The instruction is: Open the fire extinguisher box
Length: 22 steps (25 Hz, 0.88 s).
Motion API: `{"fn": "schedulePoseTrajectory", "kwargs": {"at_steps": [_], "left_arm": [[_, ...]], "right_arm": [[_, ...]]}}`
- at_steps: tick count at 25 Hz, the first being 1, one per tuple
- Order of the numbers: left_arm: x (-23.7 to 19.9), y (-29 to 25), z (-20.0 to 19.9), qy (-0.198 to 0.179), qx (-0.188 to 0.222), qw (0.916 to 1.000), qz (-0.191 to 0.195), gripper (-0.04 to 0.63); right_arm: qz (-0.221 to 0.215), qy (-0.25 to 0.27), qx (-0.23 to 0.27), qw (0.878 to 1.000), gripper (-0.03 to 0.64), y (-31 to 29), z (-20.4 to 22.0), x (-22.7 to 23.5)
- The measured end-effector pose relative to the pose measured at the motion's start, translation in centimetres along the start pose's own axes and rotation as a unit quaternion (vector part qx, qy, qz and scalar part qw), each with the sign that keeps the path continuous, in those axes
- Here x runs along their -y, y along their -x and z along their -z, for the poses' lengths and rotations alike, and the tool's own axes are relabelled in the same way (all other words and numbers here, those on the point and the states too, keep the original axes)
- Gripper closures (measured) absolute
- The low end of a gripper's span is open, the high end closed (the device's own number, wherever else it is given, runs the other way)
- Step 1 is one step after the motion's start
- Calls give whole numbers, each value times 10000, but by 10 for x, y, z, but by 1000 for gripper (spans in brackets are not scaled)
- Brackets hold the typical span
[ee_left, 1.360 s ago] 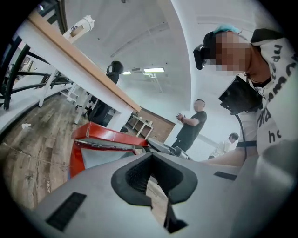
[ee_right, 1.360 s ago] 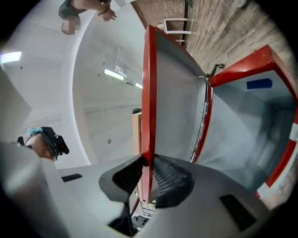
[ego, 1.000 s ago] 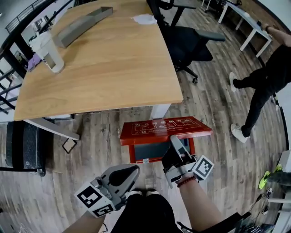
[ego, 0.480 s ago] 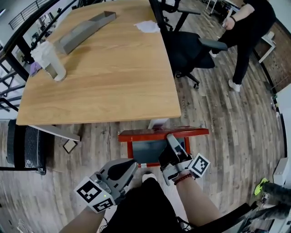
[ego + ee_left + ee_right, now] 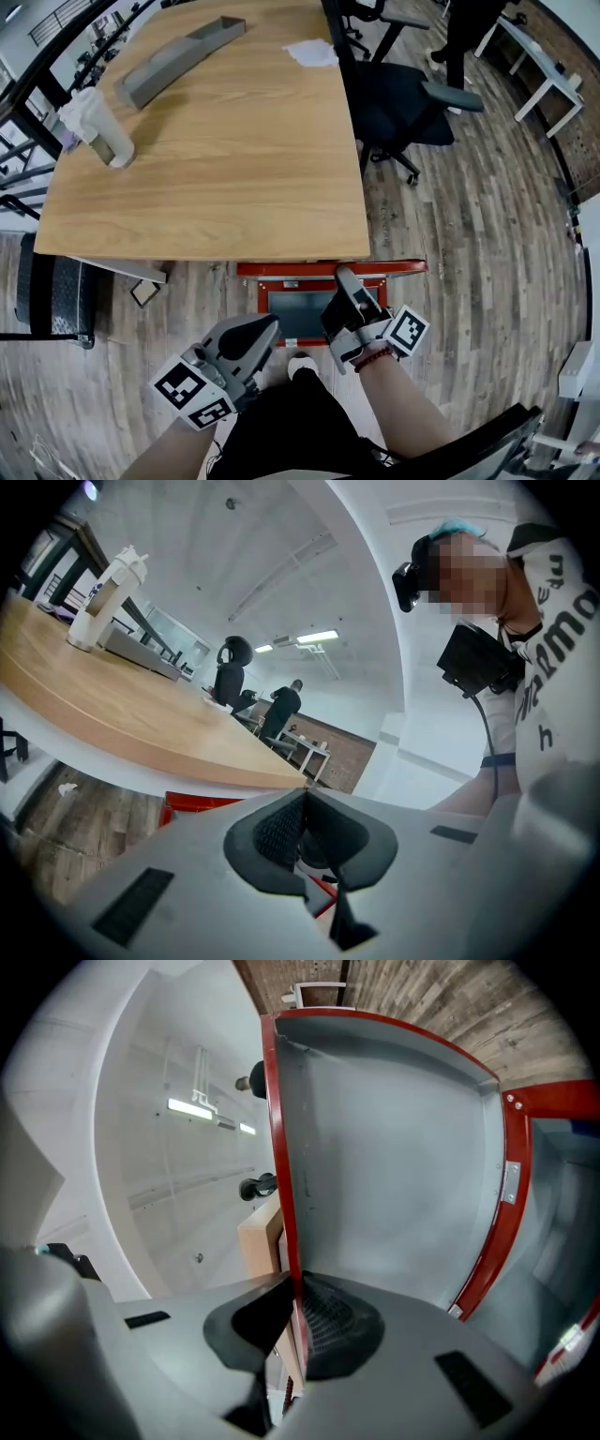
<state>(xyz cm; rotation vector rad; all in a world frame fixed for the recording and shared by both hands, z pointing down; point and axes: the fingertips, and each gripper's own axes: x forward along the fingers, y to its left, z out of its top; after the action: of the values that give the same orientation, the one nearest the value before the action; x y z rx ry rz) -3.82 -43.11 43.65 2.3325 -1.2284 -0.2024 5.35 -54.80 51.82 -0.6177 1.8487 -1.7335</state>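
One red lid upright, long edge running left-right

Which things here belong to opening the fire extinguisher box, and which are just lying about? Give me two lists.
On the job:
fire extinguisher box; its raised lid; right tongs, which have just been closing, clamped on the lid's red edge.

Lying about:
wooden table; grey tray; white bottle; white paper; black office chair; left tongs, shut and empty.

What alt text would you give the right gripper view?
The right gripper, its fingers having just been closing, pinches the red edge of the fire extinguisher box's raised lid, whose grey inner face fills the view. Wood floor shows above.
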Motion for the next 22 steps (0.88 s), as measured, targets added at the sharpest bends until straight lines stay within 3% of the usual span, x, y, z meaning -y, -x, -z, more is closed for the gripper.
{"fn": "schedulePoseTrajectory", "kwargs": {"at_steps": [22], "left_arm": [[-8, -10, -1, 33, 40, 9998, -179, 591]], "right_arm": [[-241, -121, -97, 9996, 584, -18, -9, 2]]}}
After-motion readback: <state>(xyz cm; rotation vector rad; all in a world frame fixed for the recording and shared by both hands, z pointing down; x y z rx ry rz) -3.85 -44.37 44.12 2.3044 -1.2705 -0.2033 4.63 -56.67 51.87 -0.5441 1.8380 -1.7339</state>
